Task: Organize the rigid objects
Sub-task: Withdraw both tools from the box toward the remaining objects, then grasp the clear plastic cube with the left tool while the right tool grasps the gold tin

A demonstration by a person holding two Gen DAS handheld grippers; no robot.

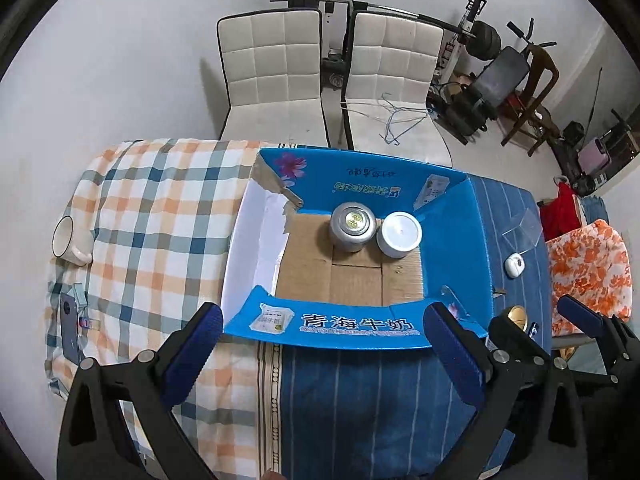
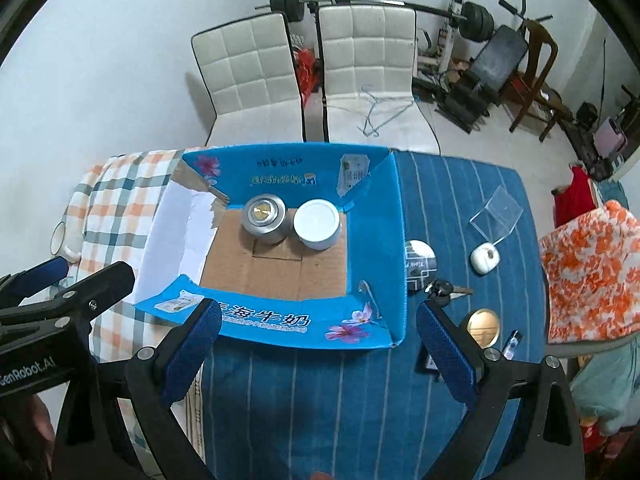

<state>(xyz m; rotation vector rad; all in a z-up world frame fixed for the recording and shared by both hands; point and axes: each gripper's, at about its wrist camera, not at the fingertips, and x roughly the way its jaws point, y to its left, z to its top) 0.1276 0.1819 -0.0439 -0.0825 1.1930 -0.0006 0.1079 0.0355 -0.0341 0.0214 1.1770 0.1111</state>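
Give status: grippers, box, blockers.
Left gripper and right gripper open, empty. Blue box holds silver can, white jar. Keys, gold lid outside. Nothing in the way.

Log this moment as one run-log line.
left gripper: open, empty | right gripper: open, empty | blue box: silver can, white jar inside | keys, white mug on table

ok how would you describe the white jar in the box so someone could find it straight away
Start at the open blue box on the table. Two containers stand side by side at its far wall; the white jar is the right-hand one. Its plain flat white lid sets it apart from the silver can beside it.
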